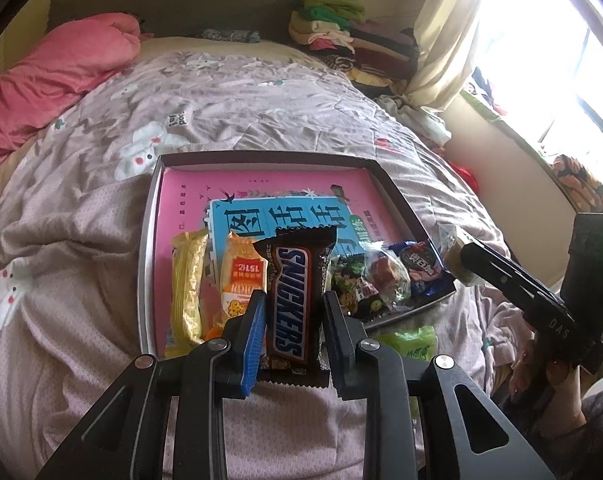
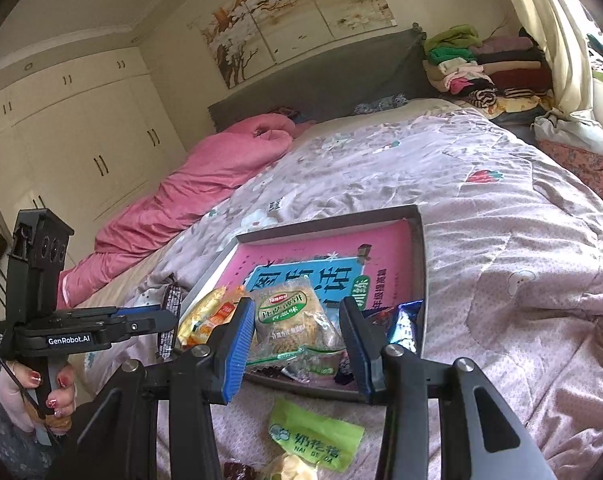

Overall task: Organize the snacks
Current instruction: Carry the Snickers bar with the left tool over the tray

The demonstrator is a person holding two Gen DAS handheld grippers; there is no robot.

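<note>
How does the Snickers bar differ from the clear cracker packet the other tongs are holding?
The Snickers bar has a dark brown opaque wrapper; the cracker packet is see-through with a green label. The bar is long and narrow, the packet squarish and wider. Both are gripped in tongs above the pink-lined tray.

Strong daylight is admitted through the window (image 1: pixel 557 60), which is blown out to white. The bed (image 1: pixel 241 92) is evenly lit. Straight lines are bent by fisheye distortion, and corners are vignetted black.
</note>
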